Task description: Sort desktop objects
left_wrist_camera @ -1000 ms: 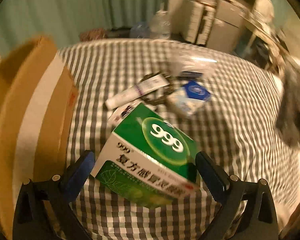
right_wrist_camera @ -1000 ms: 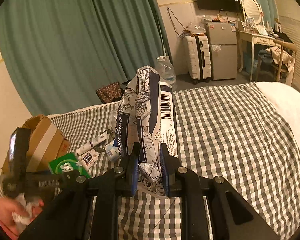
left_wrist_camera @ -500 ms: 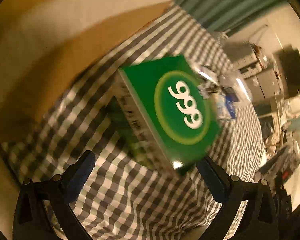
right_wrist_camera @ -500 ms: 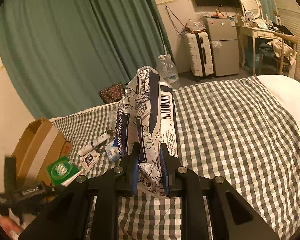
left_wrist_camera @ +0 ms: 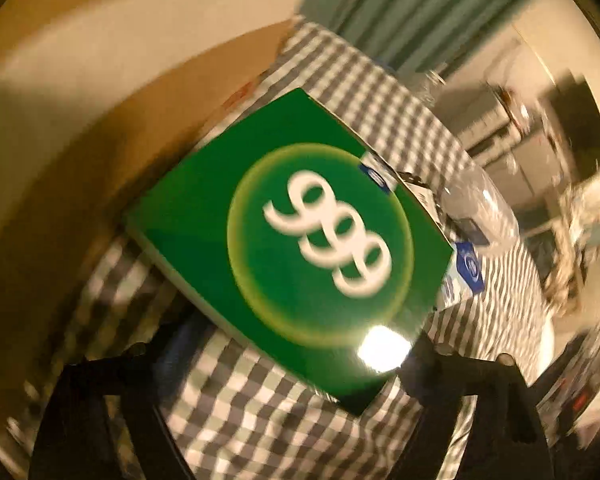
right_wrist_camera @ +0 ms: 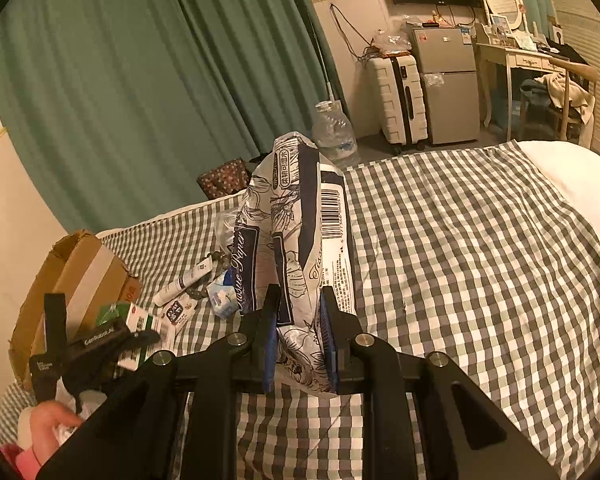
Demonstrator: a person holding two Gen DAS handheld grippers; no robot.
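A green box marked 999 (left_wrist_camera: pixel 300 240) lies on the checked bedcover (left_wrist_camera: pixel 284 432), close in front of the left wrist camera. My left gripper (left_wrist_camera: pixel 298 348) points steeply down over it with its jaws closing. The box sits between the fingers; the right finger is at the box's edge, while a gap still shows at the left finger. In the right wrist view the same green box (right_wrist_camera: pixel 140 318) shows beside the open cardboard box (right_wrist_camera: pixel 80 276). My right gripper (right_wrist_camera: pixel 300 344) is shut on an upright pack of tissue paper (right_wrist_camera: pixel 300 232), held above the bed.
A white tube (right_wrist_camera: pixel 188 280), a small blue-and-white packet (right_wrist_camera: pixel 222 300) and a bead bracelet lie just beyond the green box. A person's hand (right_wrist_camera: pixel 48 424) holds the left tool. A water bottle, suitcase and fridge stand past the bed's far edge.
The left gripper rolled and dropped toward the green box, which now fills more of its view, and its jaws narrowed. The right gripper and tissue pack stayed put.
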